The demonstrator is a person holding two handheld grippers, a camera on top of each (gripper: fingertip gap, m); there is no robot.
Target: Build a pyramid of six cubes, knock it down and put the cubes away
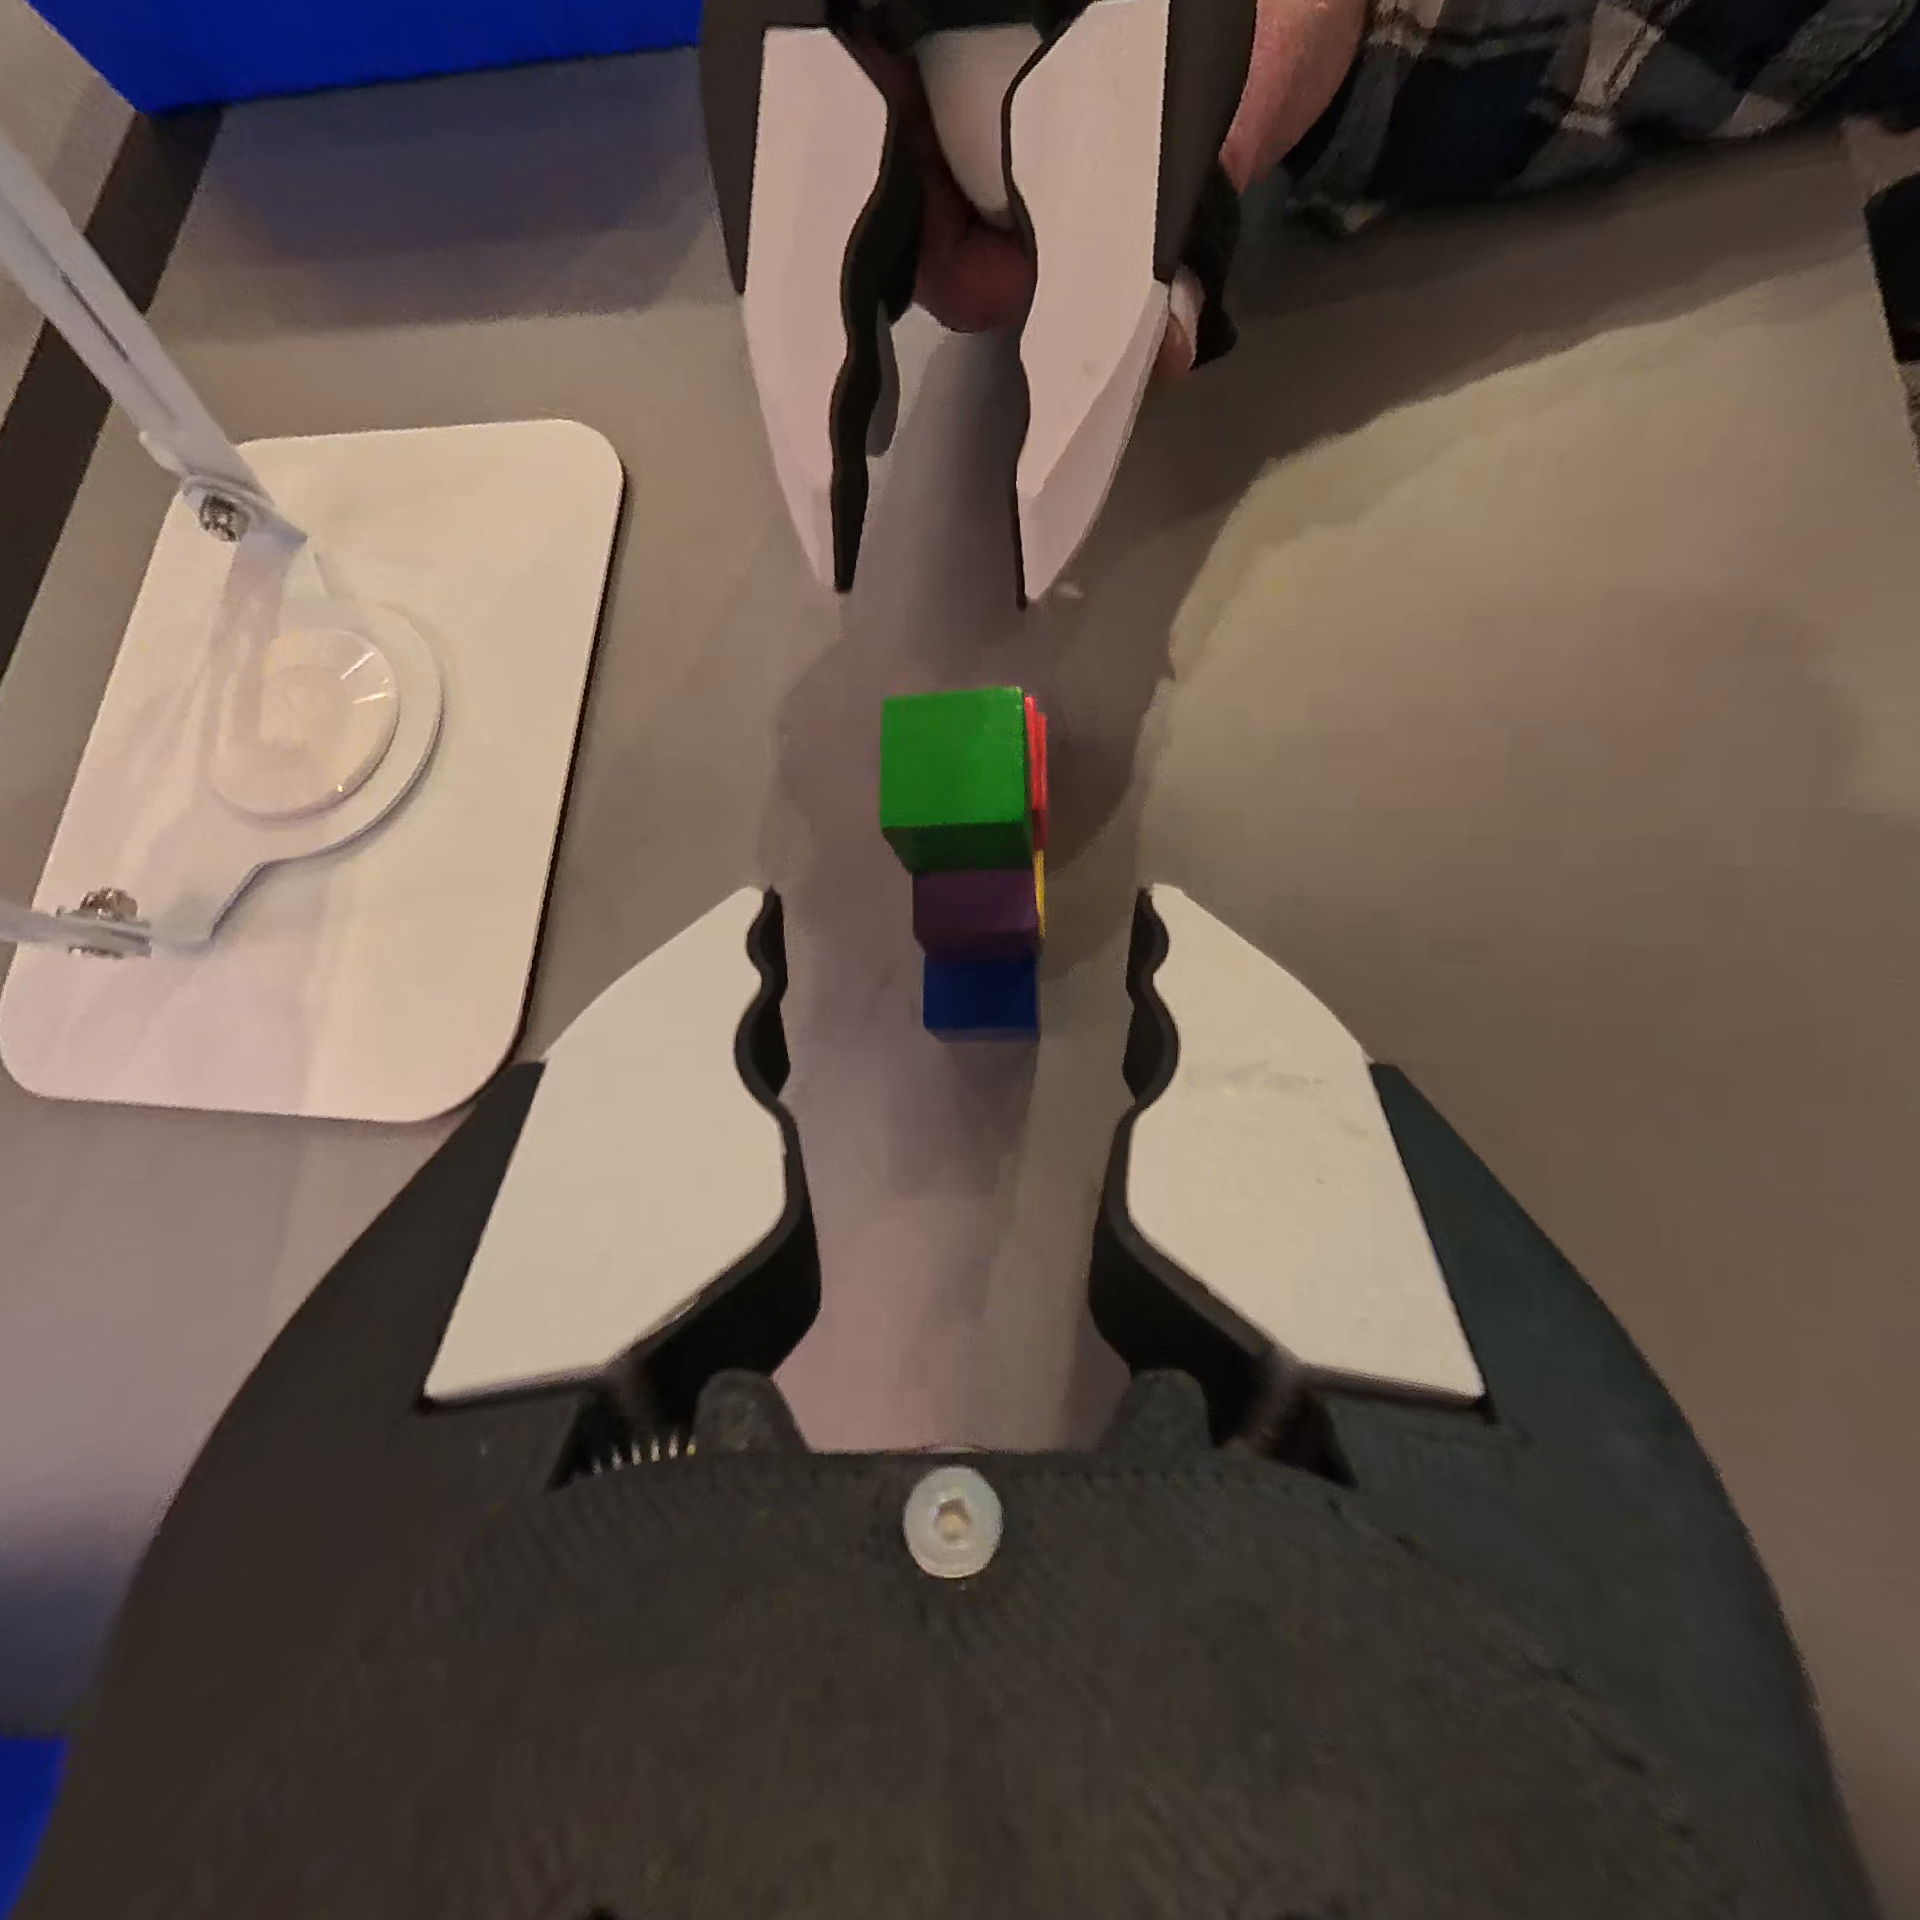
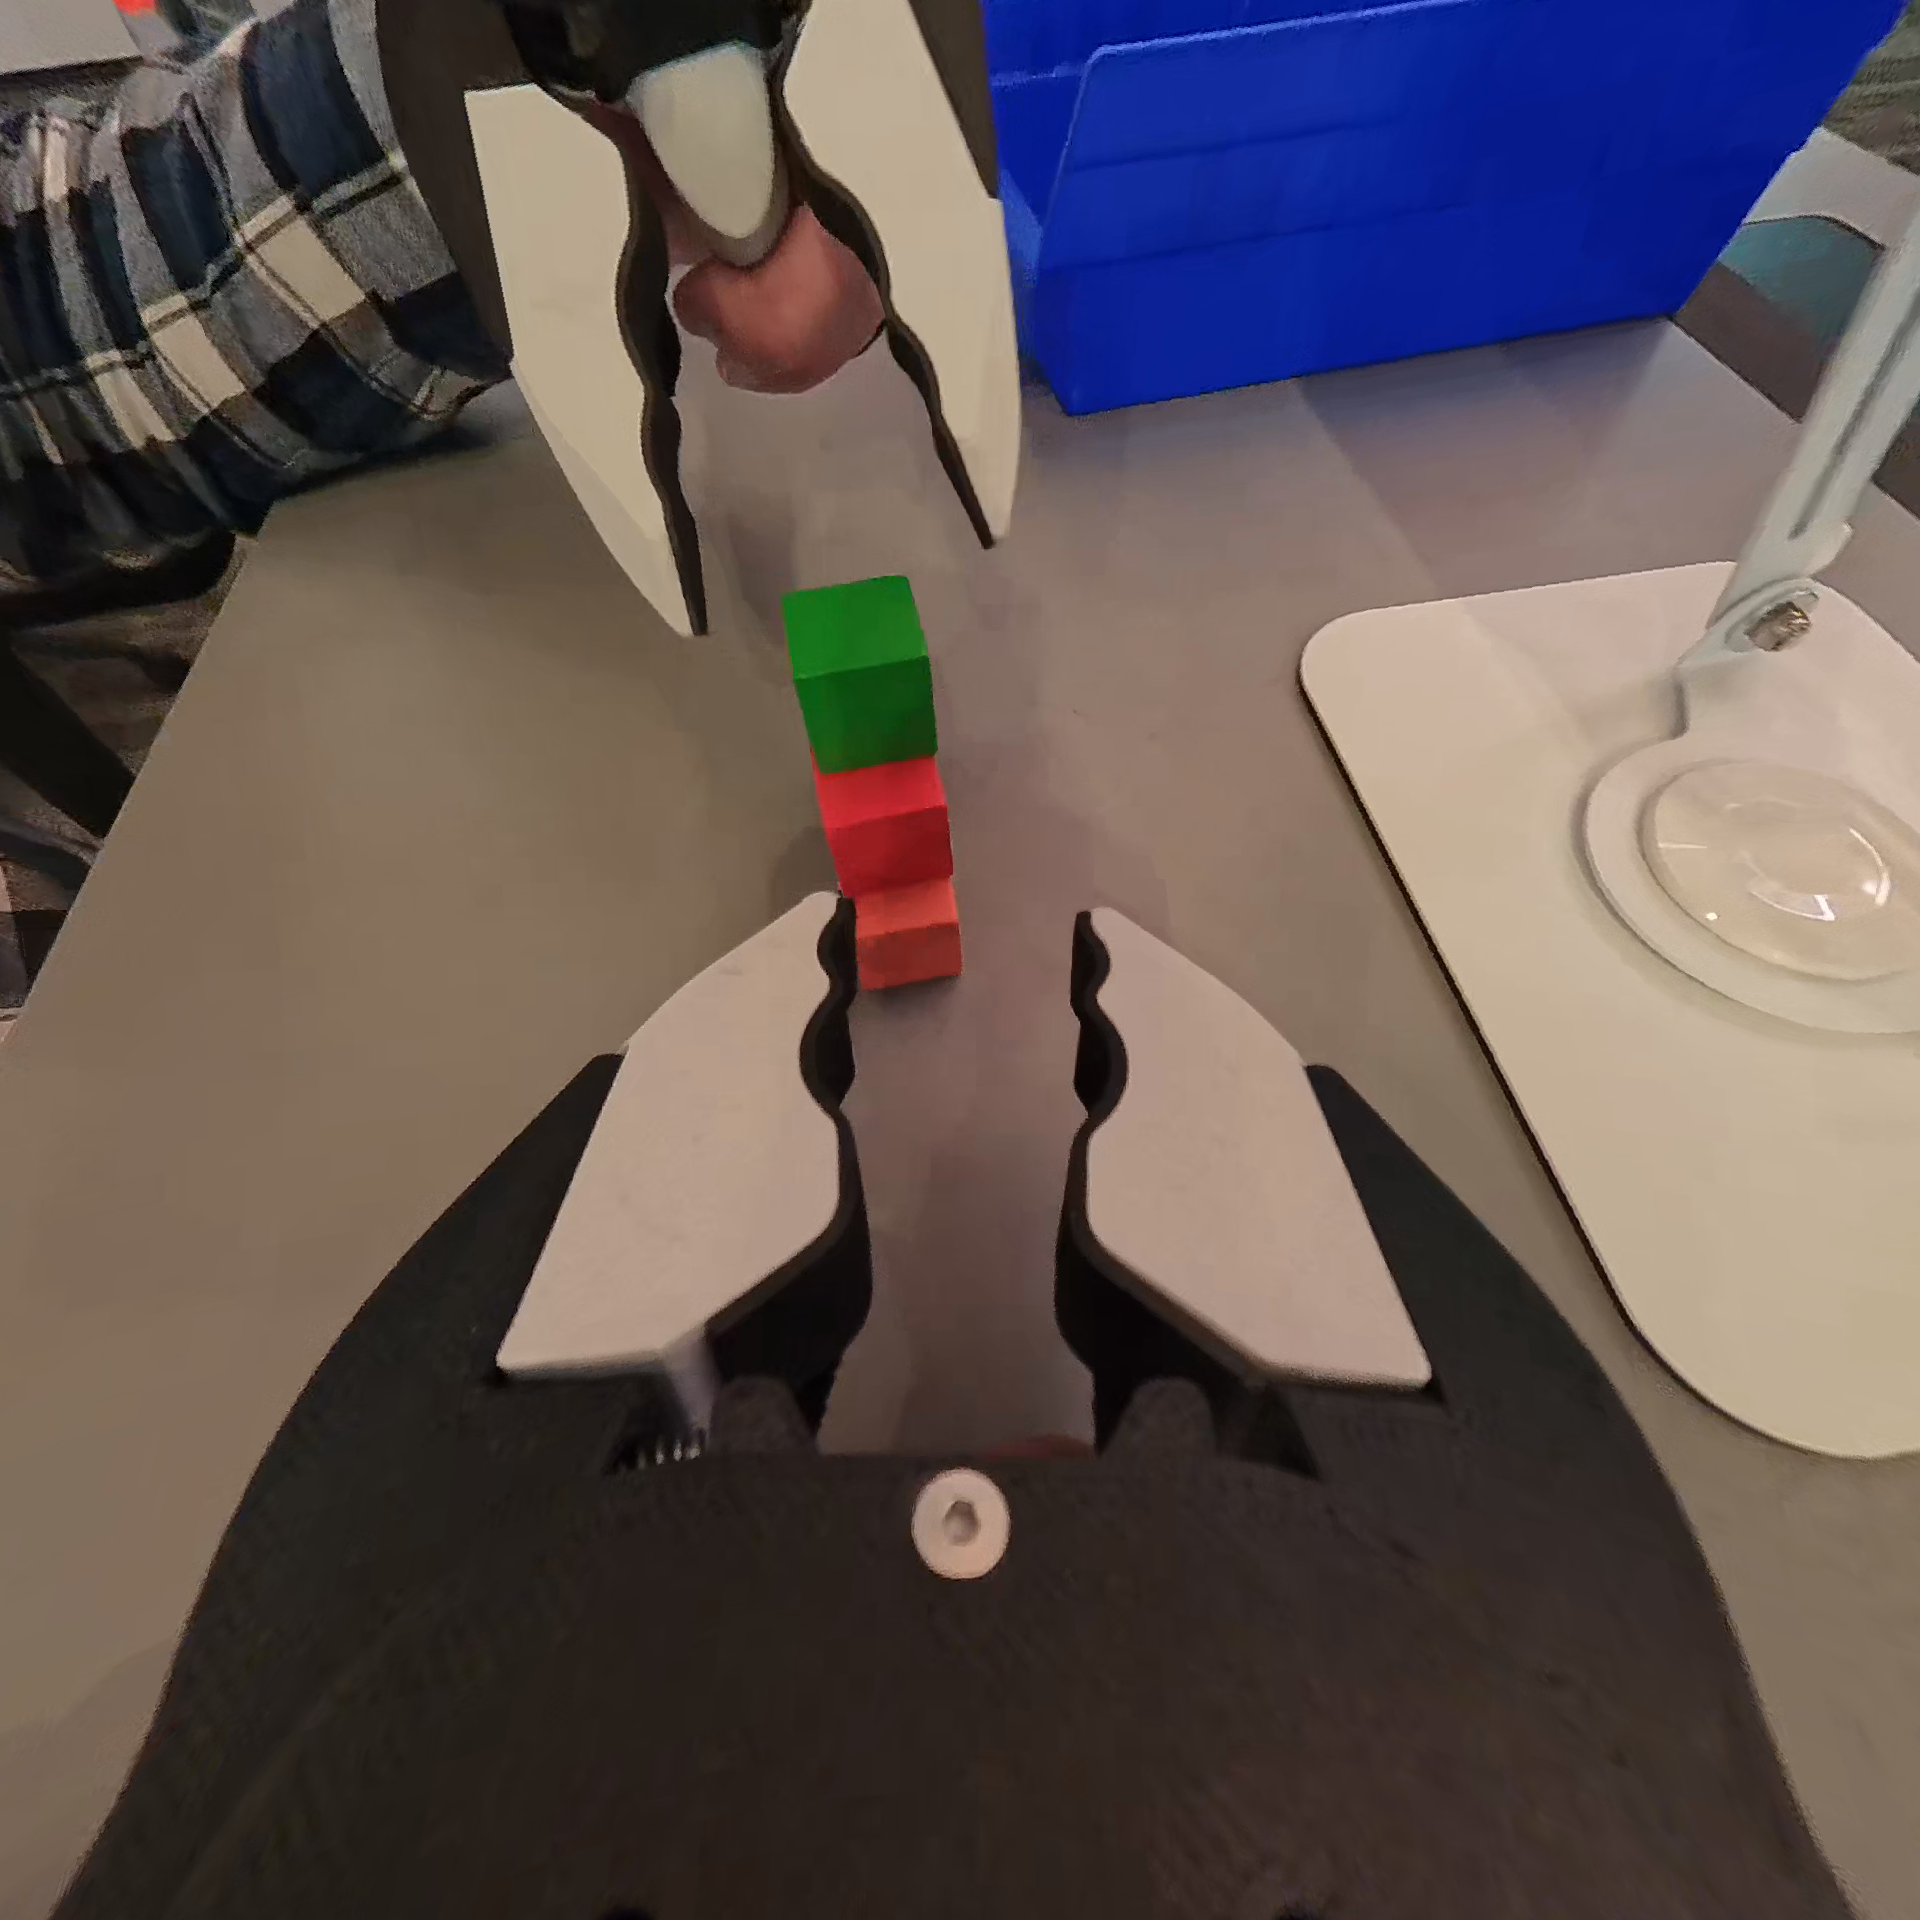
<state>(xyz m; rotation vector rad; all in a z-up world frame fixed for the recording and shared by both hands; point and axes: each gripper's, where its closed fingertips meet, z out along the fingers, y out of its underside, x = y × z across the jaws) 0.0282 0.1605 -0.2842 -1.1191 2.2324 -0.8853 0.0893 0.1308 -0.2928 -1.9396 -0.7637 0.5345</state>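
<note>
A pyramid of cubes stands on the grey table [image 1: 1507, 831], seen edge-on from both sides. In the left wrist view a green cube [image 1: 951, 758] is on top, with a purple cube [image 1: 977, 904] under it and a blue cube [image 1: 982, 997] at the bottom; slivers of red and yellow show behind them. In the right wrist view the green cube [image 2: 857, 665] tops a red cube [image 2: 888, 831] and an orange cube [image 2: 909, 935]. My left gripper [image 1: 956, 904] is open and empty, just short of the stack. My right gripper [image 2: 961, 909] is open and empty on the opposite side, its left fingertip [image 2: 831, 935] next to the orange cube.
A blue bin [image 2: 1351, 208] stands at the table's far edge. A white base plate with a clear dome and a metal arm [image 2: 1662, 987] lies beside the stack; it also shows in the left wrist view [image 1: 312, 769]. A person's plaid sleeve [image 2: 208, 260] is behind the left gripper. Left tips to right tips: about 8 cm. It is some 4 cm from my left tips to the green cube [image 2: 857, 665].
</note>
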